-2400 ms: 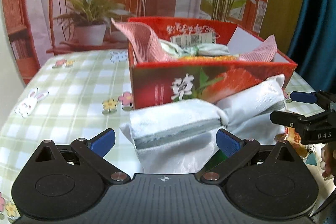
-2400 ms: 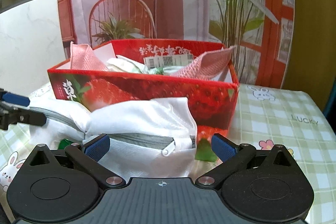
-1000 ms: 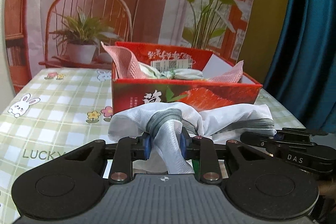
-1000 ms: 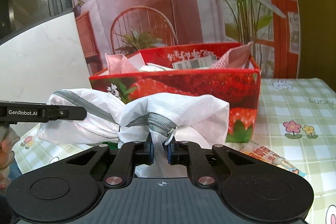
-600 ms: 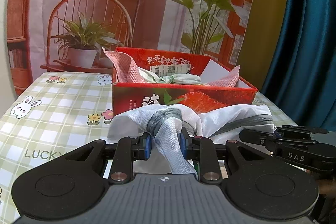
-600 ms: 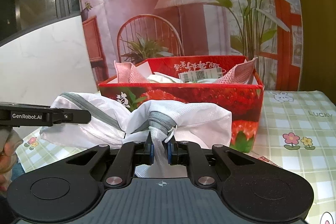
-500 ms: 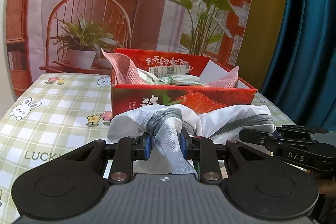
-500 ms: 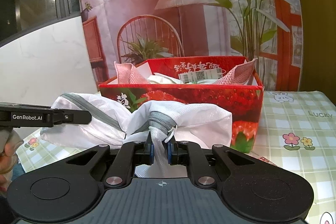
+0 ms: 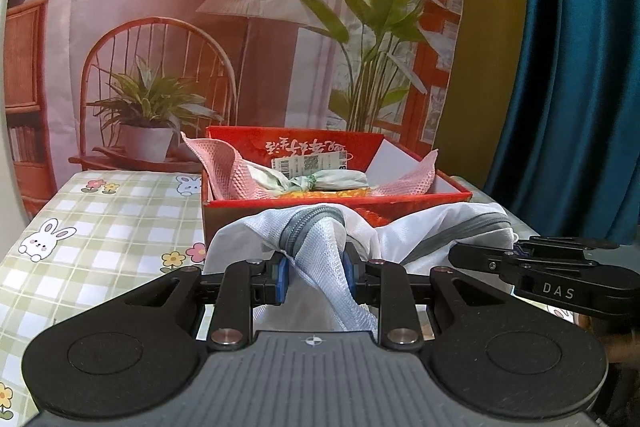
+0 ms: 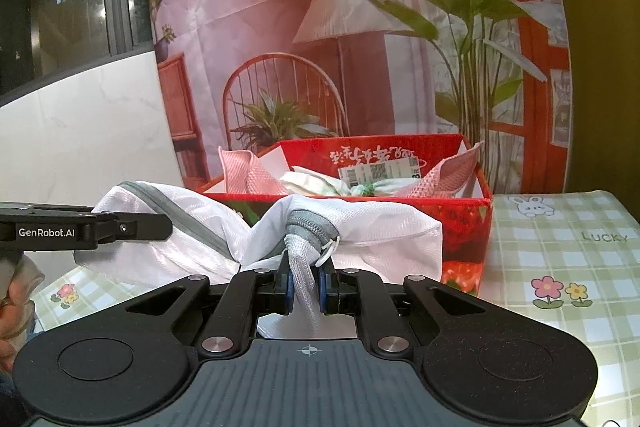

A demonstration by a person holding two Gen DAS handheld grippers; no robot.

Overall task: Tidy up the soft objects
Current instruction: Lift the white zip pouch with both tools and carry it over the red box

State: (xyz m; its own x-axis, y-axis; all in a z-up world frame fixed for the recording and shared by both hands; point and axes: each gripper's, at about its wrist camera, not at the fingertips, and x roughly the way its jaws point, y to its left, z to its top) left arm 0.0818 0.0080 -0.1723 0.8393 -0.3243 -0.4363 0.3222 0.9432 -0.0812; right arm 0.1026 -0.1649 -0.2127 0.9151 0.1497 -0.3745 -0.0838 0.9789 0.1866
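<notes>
With both grippers, left (image 9: pixel 313 277) and right (image 10: pixel 307 286), clamped tight on the white mesh bag (image 9: pixel 404 233), I had raised it level with the red box (image 9: pixel 244 203) rim, ready to drop in.

Green-and-white checked tablecloth (image 9: pixel 100 223) printed with rabbits, flowers and the word "LUCKY". Behind the table, a printed backdrop (image 10: pixel 320 27) showing a wooden chair, potted plant, floor lamp and tall leafy plant; blue curtain (image 9: pixel 580 67) at right.
</notes>
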